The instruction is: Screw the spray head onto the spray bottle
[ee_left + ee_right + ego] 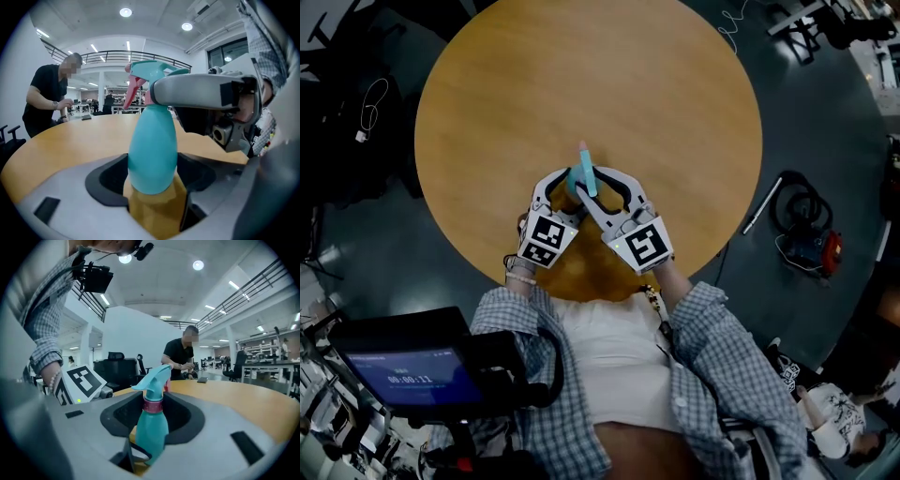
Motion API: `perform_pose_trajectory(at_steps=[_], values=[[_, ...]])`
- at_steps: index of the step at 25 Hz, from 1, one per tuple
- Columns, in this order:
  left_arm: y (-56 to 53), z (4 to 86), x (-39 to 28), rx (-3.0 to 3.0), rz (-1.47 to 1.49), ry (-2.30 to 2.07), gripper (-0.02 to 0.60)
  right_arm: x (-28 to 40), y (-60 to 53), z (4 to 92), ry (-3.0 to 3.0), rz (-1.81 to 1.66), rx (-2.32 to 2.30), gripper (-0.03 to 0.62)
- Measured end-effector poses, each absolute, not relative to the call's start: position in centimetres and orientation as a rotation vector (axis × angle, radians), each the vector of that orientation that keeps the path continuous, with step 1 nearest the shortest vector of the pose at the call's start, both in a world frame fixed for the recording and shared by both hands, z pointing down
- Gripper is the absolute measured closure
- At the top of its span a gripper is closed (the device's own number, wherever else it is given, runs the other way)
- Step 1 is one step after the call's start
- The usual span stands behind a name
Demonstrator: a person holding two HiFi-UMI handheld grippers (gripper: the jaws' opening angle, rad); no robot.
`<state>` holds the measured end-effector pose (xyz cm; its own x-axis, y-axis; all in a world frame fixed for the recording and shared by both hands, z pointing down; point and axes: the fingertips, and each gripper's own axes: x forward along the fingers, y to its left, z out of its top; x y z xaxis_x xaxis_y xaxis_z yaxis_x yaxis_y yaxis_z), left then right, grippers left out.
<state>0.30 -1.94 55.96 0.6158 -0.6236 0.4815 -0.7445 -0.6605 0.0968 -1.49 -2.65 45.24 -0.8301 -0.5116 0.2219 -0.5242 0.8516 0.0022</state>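
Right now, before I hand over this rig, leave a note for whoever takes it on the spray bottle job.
Left gripper: shut on the body of the bottle, which is upright over the table.
Right gripper: looks shut on the pink collar under the head.
Done: head sits on the bottle.
Left: turn the collar tight. How far it is threaded cannot be told. Then let go.

Spray bottle [152, 154] and spray head [154, 380] of smooth, matt teal plastic — collar [153, 405] shiny pink — table [534, 84] smooth, satin wood
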Motion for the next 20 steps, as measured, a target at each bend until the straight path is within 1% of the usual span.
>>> perform_pose_trajectory(at_steps=[2,5,8,9,11,15,18,20], values=[[-2.0,56.0,0.3,2.557,0.601,-1.108,0.245,-1.6,-2.5,45.4,-2.806,0.126,0.841,0.47],[-2.0,56.1,0.3,2.56,0.603,-1.103,0.245,-1.2,-2.0,45.5,-2.806,0.15,0.772,0.461],[-2.1,56.0,0.3,2.565,0.605,-1.104,0.245,-0.3,-1.3,45.9,-2.784,0.111,0.613,0.418],[-2.1,56.0,0.3,2.565,0.607,-1.105,0.245,0.1,-1.3,46.0,-2.776,0.115,0.565,0.391],[-2.1,56.0,0.4,2.567,0.609,-1.099,0.245,1.1,-1.5,46.0,-2.77,0.15,0.481,0.381],[-2.1,56.0,0.4,2.572,0.61,-1.095,0.245,1.9,-1.9,45.3,-2.799,0.381,0.288,0.382],[-2.0,56.1,0.3,2.572,0.609,-1.1,0.245,0.7,-2.0,45.5,-2.793,0.397,0.202,0.388],[-2.0,56.0,0.4,2.572,0.608,-1.099,0.245,0.0,-2.4,45.7,-2.799,0.375,0.193,0.446]])
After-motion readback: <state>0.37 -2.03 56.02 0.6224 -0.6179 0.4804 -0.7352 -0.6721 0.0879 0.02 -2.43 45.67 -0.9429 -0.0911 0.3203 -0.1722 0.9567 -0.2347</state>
